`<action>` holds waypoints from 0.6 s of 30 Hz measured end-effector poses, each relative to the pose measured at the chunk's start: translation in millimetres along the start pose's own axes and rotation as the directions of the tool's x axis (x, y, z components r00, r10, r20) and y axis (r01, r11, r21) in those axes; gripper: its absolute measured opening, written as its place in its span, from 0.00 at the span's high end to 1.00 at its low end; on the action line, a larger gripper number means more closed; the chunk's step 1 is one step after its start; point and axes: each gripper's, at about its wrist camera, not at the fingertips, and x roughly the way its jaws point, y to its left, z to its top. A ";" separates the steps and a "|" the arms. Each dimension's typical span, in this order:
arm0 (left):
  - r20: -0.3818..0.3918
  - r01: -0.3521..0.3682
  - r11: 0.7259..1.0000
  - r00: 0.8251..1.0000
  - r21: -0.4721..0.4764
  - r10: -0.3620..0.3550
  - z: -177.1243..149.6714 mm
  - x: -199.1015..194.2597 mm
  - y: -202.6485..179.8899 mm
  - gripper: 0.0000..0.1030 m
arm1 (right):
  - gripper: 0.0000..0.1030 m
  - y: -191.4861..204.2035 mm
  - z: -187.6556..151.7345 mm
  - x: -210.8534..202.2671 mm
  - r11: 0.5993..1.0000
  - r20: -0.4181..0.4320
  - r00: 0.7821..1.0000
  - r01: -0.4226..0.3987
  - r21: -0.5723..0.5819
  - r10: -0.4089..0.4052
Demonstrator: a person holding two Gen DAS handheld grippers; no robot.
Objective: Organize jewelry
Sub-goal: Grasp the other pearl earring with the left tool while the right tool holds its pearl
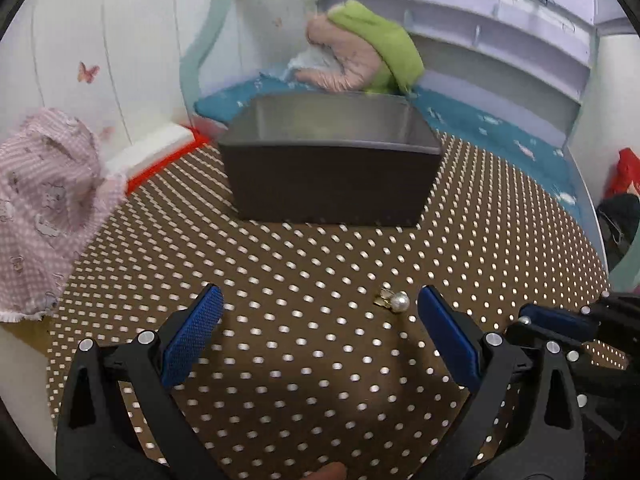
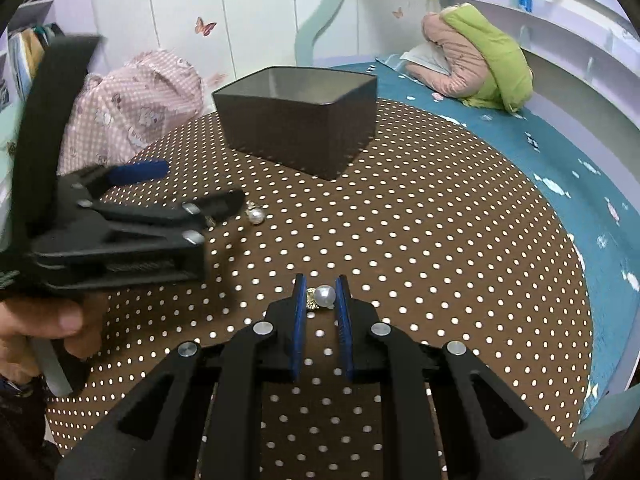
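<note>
A dark open tin box (image 1: 332, 164) stands on the brown polka-dot table (image 1: 280, 264); it also shows in the right wrist view (image 2: 304, 120). My left gripper (image 1: 320, 312) is open and low over the table, with a pearl earring (image 1: 394, 301) lying just inside its right finger. The same earring (image 2: 255, 214) lies by the left gripper's tip (image 2: 224, 204) in the right wrist view. My right gripper (image 2: 321, 294) is shut on a second pearl earring (image 2: 323, 296) with a gold clasp, at table level. Its fingers (image 1: 560, 320) show at the right of the left wrist view.
A pink checked garment (image 1: 44, 208) lies on the table's left edge, also in the right wrist view (image 2: 132, 104). A teal mat (image 2: 540, 152) with a pink and green jacket (image 2: 476, 56) lies behind. Shelves (image 1: 500, 36) run along the right wall.
</note>
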 end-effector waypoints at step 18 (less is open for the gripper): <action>-0.068 0.116 0.992 0.991 0.039 -0.114 -8.3 8.0 -5.5 0.84 | 0.87 -10.2 6.0 -8.9 0.999 0.019 0.999 -0.026 0.021 0.026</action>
